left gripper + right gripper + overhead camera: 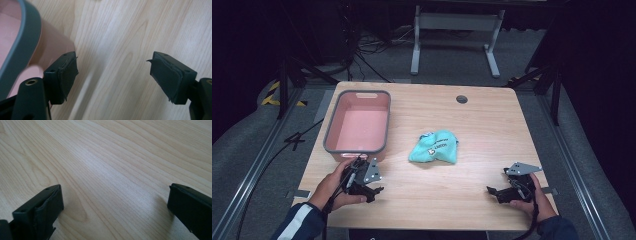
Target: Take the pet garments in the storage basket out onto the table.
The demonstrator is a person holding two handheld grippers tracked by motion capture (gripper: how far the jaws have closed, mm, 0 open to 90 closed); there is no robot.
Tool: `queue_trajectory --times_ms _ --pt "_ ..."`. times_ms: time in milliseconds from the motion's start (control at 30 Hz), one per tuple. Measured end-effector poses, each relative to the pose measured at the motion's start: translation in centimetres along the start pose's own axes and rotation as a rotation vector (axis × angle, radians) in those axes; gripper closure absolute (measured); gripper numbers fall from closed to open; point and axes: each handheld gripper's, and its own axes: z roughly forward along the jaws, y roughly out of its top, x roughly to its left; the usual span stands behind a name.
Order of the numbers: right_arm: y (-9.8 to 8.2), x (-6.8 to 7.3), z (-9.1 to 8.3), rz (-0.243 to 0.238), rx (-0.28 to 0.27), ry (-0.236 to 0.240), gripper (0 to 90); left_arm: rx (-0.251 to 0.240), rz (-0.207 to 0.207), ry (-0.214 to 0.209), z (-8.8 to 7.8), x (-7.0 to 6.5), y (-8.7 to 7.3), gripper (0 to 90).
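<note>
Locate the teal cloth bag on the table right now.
In the high view, the teal cloth bag lies near the table's middle, right of the pink bin, untouched, ahead of both grippers.

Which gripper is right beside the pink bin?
The left gripper: it sits just off the near end of the pink bin. The right gripper rests at the table's opposite side.
</note>
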Motion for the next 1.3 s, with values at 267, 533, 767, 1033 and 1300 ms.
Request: queue_trajectory --times_ms 267,533,767,1033,1300 --pt "0.0 0.0 0.0 0.0 0.0 0.0 0.6 0.019 -0.066 0.031 -0.4 0.6 -2.7 21.8" --pt "0.0 0.0 0.0 0.001 0.0 0.0 0.5 -0.047 -0.157 0.033 -0.9 1.4 -6.0 20.8" --pt "0.0 0.0 0.0 0.001 0.0 0.0 0.6 -0.047 -0.219 0.014 -0.4 2.0 -8.9 19.4" --pt "0.0 0.0 0.0 -0.001 0.001 -0.001 0.5 -0.122 -0.348 -0.042 0.2 2.7 -11.9 16.9" --pt "0.0 0.0 0.0 -0.001 -0.001 0.001 0.5 -0.217 -0.424 -0.046 0.9 2.8 -13.2 12.4"
